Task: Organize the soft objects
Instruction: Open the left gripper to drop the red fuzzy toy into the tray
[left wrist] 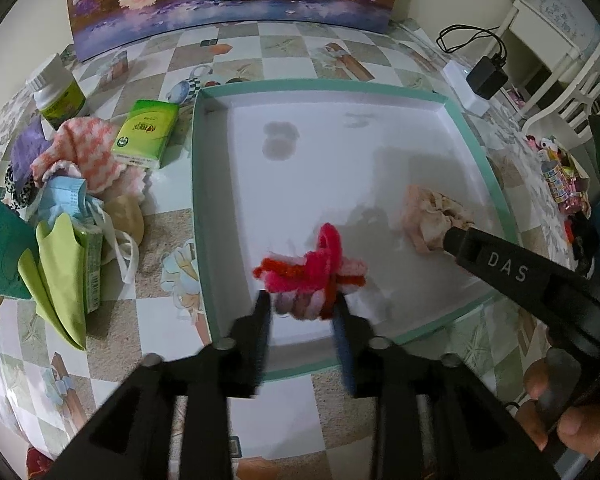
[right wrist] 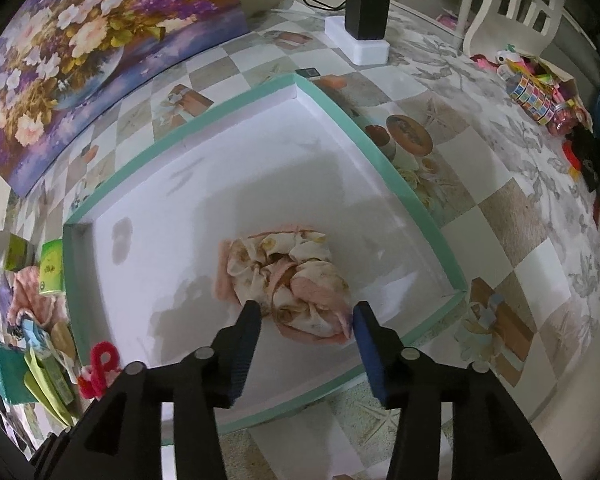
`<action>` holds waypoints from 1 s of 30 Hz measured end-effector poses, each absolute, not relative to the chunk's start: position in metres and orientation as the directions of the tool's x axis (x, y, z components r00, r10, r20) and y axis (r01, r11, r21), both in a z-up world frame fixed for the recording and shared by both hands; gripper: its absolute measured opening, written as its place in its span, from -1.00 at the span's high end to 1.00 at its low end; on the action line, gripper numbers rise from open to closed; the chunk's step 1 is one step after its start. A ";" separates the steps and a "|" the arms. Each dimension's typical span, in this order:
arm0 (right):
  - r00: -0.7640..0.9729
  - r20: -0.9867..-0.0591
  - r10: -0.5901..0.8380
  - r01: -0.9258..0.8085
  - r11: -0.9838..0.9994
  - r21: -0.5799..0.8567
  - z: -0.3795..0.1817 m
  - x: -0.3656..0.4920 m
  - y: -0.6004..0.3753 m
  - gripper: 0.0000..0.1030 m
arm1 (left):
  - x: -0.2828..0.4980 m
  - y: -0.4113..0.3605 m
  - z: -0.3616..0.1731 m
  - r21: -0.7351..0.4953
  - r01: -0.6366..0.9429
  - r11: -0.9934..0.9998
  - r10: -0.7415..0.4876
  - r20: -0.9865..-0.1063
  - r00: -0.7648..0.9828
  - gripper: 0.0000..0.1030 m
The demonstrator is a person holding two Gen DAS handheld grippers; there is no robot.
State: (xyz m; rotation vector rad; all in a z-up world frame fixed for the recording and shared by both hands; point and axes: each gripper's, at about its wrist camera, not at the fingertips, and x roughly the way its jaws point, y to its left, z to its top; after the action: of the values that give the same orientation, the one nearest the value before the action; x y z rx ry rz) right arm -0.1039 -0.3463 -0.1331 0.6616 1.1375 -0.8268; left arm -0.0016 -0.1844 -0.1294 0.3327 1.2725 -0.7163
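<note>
The left gripper (left wrist: 302, 304) is clamped on a red-pink yarn bundle (left wrist: 312, 270) above the tray (left wrist: 198, 184). The right gripper (right wrist: 306, 316) stands apart around a floral cloth (right wrist: 284, 276).

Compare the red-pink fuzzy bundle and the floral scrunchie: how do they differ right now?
The fuzzy bundle is bright red and pink twisted pile; the floral scrunchie is pale cream-pink printed fabric, gathered. The bundle is pinched between the left gripper fingers over the tray's near edge; the scrunchie lies on the tray floor with the right gripper open around it. The scrunchie looks bulkier. Both are soft and within the teal-rimmed tray.
</note>
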 end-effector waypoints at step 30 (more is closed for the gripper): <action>0.199 -0.936 -0.292 0.764 0.644 -0.039 -0.118 -0.081 -0.320 -0.42 | 0.067 -0.106 -0.113 -0.229 0.251 0.941 -0.273 -0.948 0.161 -0.68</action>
State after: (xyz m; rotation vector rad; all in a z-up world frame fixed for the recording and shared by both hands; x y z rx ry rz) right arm -0.0808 -0.3201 -0.1178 0.4944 1.1472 -0.7820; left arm 0.0670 -0.1064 -0.1135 -0.0199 1.3586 -0.3741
